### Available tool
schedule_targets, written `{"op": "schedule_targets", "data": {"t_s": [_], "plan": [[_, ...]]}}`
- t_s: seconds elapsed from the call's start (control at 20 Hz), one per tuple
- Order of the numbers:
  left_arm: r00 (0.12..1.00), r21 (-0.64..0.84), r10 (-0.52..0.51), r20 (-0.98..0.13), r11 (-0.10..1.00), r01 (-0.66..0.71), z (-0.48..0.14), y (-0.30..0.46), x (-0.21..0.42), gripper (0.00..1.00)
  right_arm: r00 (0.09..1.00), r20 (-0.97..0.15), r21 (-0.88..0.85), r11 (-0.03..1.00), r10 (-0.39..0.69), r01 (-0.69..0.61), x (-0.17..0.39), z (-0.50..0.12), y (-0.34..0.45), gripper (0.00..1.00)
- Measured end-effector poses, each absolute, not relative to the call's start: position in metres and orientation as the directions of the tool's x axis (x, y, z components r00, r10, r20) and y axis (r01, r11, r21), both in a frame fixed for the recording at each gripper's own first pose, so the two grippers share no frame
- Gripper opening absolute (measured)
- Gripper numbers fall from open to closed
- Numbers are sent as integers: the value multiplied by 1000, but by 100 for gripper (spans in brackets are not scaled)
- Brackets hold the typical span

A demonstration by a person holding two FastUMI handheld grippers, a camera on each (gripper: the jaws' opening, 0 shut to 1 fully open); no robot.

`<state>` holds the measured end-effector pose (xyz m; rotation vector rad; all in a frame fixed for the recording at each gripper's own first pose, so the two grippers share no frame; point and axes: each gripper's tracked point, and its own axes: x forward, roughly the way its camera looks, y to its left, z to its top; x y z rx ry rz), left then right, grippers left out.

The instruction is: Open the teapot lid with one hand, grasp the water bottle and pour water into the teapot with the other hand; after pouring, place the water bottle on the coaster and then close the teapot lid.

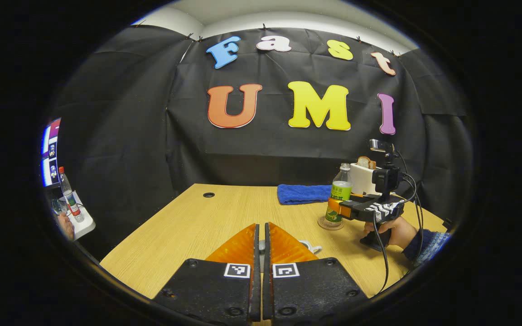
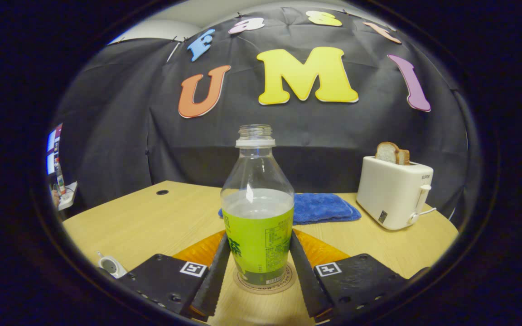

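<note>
Wooden table (image 2: 152, 217): half-full uncapped water bottle (image 2: 257, 217) on coaster (image 2: 264, 281), right gripper (image 2: 258, 267) clamping it; left gripper (image 1: 261, 246) closed

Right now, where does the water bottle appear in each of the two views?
Left gripper view: water bottle at right of centre, on the coaster.
Right gripper view: water bottle at centre, between the right gripper fingers.
Shared landmark: blue towel behind it.
</note>
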<state>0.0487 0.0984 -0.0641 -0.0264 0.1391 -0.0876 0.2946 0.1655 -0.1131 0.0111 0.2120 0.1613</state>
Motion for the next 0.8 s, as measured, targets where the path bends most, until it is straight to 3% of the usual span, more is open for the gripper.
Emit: {"op": "schedule_targets", "data": {"t_s": [0.25, 0.35, 0.8], "plan": [[987, -27, -97, -130, 995, 95, -63, 93, 50, 4, 962, -213, 31, 985, 172, -169, 298, -117, 164, 78], [988, -28, -92, -124, 996, 89, -62, 92, 52, 4, 958, -220, 43, 983, 185, -180, 296, -116, 161, 92], [991, -45, -69, -111, 997, 65, -59, 83, 58, 4, 975, -147, -49, 984, 165, -173, 216, -84, 137, 94]]}}
